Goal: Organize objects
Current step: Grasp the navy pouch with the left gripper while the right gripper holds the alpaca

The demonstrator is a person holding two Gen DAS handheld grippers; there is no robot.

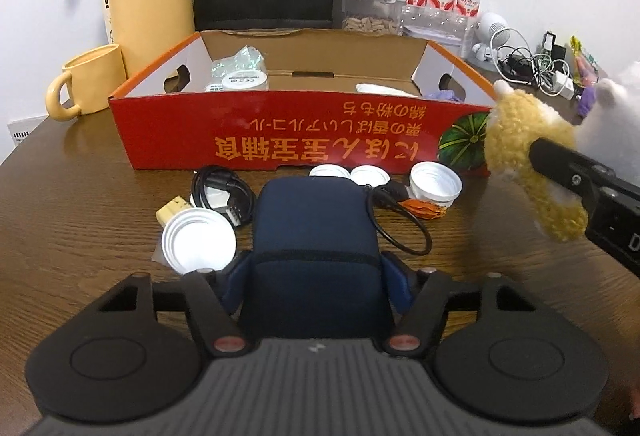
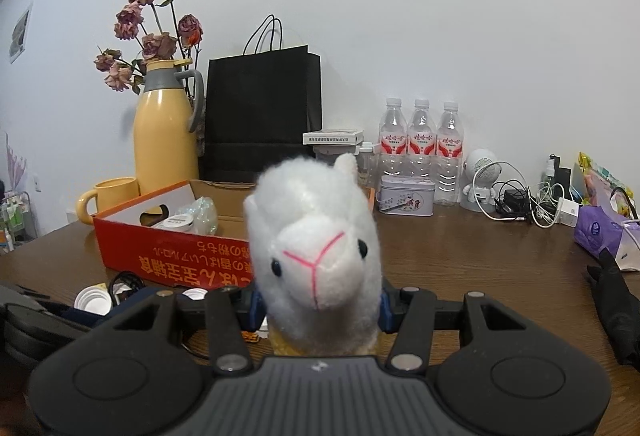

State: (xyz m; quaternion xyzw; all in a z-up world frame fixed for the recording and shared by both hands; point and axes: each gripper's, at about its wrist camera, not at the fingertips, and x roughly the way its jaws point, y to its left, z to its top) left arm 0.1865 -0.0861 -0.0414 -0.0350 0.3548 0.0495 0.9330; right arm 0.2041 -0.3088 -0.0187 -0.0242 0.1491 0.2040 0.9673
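My left gripper [image 1: 316,276] is shut on a dark blue pouch [image 1: 316,232], held just above the wooden table in front of the red cardboard box [image 1: 280,134]. My right gripper [image 2: 320,310] is shut on a white plush alpaca [image 2: 316,236] with a yellow woolly body [image 1: 532,152], held at the right of the box; its arm shows in the left wrist view. The box holds a white tape roll [image 1: 245,81], a clear wrapper and a white item. On the table before the box lie several white lids [image 1: 198,242], a black cable [image 1: 224,188] and an orange scrap [image 1: 424,209].
A yellow thermos [image 1: 152,0] and yellow mug [image 1: 90,76] stand left of the box. Behind it are a black paper bag [image 2: 260,116], three water bottles [image 2: 420,140], a tin [image 2: 406,196], a white speaker and tangled chargers [image 2: 532,204]. A purple packet and black glove lie at right.
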